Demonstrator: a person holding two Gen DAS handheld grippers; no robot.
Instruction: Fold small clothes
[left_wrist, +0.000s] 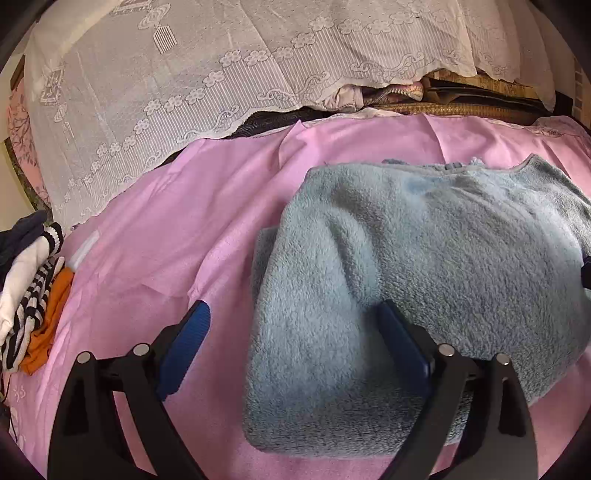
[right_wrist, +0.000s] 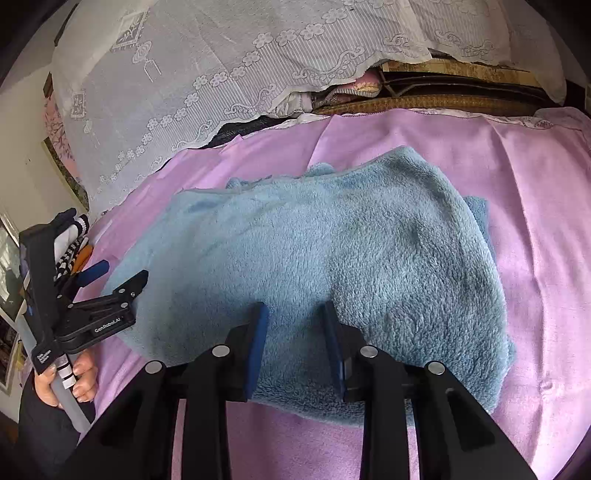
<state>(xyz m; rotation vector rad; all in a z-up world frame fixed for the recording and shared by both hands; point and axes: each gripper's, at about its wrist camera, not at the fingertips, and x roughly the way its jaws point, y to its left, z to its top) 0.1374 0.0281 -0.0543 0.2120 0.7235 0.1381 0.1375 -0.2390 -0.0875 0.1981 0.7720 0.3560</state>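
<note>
Blue fleece garment, thick fluffy pile, folded into a rough lumpy rectangle, lies mid-bed on the smooth pink sheet, towards the bed's near edge. Left gripper: jaws released, spread wide, one blue ribbed pad over bare sheet, the other at the fleece's edge. Right gripper: jaws parted, narrow gap, over the fleece, probably not pinching it. Small pile of clothes, striped, white, orange, at the bed's left edge. White lace cover along the far edge.
</note>
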